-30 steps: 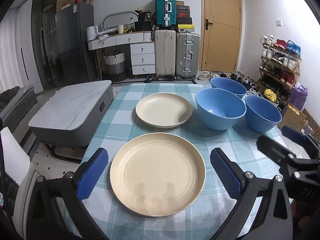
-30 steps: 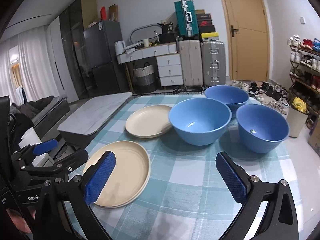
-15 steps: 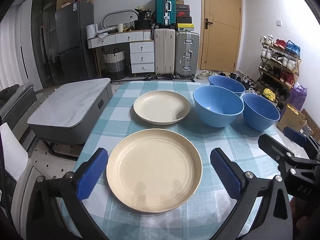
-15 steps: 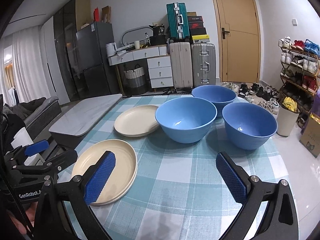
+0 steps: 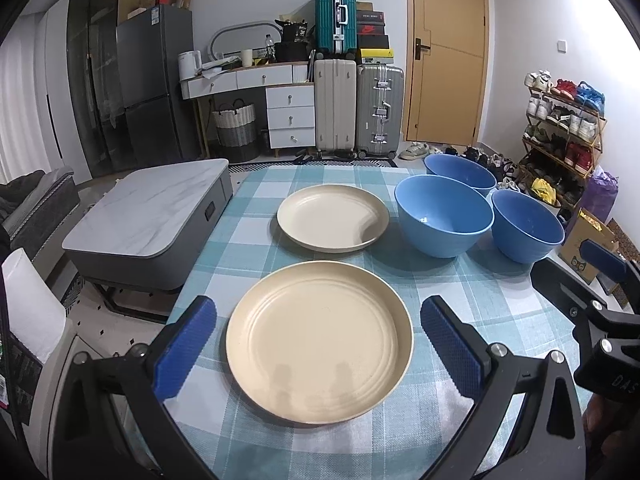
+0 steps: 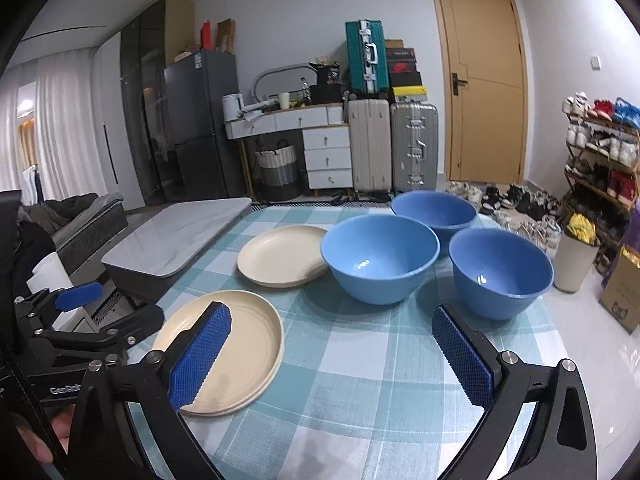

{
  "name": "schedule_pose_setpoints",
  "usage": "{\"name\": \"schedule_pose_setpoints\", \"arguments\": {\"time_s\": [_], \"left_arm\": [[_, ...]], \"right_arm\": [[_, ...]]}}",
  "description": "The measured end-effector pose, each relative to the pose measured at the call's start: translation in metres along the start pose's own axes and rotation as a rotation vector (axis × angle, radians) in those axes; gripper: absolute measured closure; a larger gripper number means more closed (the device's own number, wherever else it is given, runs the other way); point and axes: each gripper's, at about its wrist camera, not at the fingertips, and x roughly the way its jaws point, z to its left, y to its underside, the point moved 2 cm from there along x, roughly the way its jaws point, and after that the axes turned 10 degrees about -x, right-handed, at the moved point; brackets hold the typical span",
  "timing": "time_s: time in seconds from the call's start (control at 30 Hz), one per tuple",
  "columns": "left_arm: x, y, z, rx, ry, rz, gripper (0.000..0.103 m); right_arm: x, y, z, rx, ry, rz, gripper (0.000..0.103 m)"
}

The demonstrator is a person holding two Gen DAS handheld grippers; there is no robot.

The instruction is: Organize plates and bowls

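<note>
My left gripper (image 5: 318, 344) is spread wide and holds nothing, its blue pads (image 5: 186, 346) flanking the near plate (image 5: 319, 342) without touching it; my right gripper (image 6: 332, 354) is likewise fully parted and empty, poised above bare tablecloth (image 6: 360, 400) to the right of that plate. The near plate, cream and shallow with concentric ridges and a low raised lip, lies flat on the checked cloth close to the table's front edge. Beyond it sits the far plate (image 5: 333, 217), of the same make, also flat and well apart from the first. To the right stand three blue bowls in a close cluster: the middle bowl (image 6: 379, 258) just beside the far plate, the right bowl (image 6: 501, 270) nearest my right gripper, and the rear bowl (image 6: 434, 210) behind both; whether their rims touch I cannot tell. I judge all five pieces to be rigid, light, matte ware, probably plastic or fibre composite, hence not very fragile but smooth enough to slide on the cloth when nudged. A plate lying flat offers only its lip: I would take it at the near rim, one finger over and one under, keeping it level. A bowl is best pinched across its wall at the rim, one pad inside and one outside, for nesting into another bowl.
</note>
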Motion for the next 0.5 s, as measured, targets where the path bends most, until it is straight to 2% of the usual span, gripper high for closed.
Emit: {"name": "schedule_pose_setpoints", "arguments": {"time_s": [0.07,0.27,0.5], "left_arm": [[-0.001,-0.002,0.001,0.004,-0.004,-0.005,0.000],[0.000,-0.012,0.006,0.014,-0.017,-0.007,0.000],[0.014,-0.037,0.022,0.030,-0.056,-0.011,0.000]], "right_arm": [[-0.002,-0.005,0.005,-0.029,0.019,-0.003,0.001],[-0.003,-0.027,0.015,-0.068,-0.002,-0.006,0.001],[0.001,-0.071,0.022,-0.124,0.021,-0.060,0.001]]}}
